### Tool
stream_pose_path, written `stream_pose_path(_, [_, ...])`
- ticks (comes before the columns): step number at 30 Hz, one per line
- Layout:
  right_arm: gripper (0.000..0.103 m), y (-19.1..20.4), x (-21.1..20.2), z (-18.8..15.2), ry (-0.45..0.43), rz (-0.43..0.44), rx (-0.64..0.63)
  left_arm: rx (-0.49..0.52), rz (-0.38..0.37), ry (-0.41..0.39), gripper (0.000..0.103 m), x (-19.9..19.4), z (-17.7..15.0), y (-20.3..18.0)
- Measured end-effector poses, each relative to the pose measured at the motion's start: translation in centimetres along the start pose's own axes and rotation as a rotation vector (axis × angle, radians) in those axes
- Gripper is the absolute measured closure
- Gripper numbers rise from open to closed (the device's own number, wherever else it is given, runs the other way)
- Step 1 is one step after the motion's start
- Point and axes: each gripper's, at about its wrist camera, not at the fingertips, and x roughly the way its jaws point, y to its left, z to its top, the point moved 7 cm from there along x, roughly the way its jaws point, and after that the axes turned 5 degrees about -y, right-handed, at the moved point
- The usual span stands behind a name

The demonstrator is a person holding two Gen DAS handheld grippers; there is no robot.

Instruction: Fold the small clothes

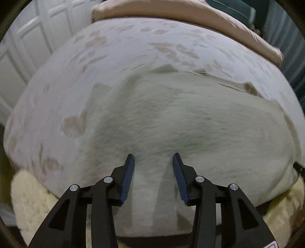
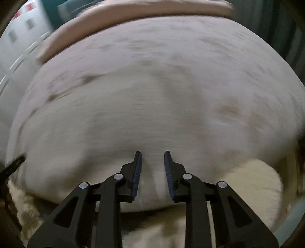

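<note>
Left gripper: ribbed blue pads, jaws apart, empty — above garment.
Right gripper: narrower gap, empty.
Garment: pale, soft, flat on patterned bedspread.

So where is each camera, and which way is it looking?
Left wrist: sits on the left gripper, looking steeply down at a pale garment on the bed; only its two open black fingers show.
Right wrist: sits on the right gripper, looking steeply down at the blurred bed; only its two open fingers show.
Shared: the bed, a pink pillow at its far edge, and a cream fluffy rug below.
</note>
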Motion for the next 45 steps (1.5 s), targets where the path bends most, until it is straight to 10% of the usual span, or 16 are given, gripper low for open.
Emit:
stream_pose_path(6, [0.079, 6.6, 0.1, 0.2, -0.005, 0.149, -0.105, 0.032, 0.070, -0.017, 0.062, 0.0, -0.6, -0.9])
stream_pose_path(21, [0.078, 12.0, 4.5, -1.8, 0.068, 0.090, -0.291, 0.027, 0.070, -0.024, 0.058, -0.3, -1.4, -1.2])
stream_pose_path(30, [0.074, 20.7, 2.1, -0.1, 0.081, 0.300, -0.326, -0.246, -0.017, -0.075, 0.047, -4.8, -1.1, 4.7])
stream_pose_path(45, [0.069, 25.5, 7.3, -2.7, 0.172, 0.270, -0.430, -0.498, -0.086, 0.061, 0.021, 0.9, -2.7, 8.8])
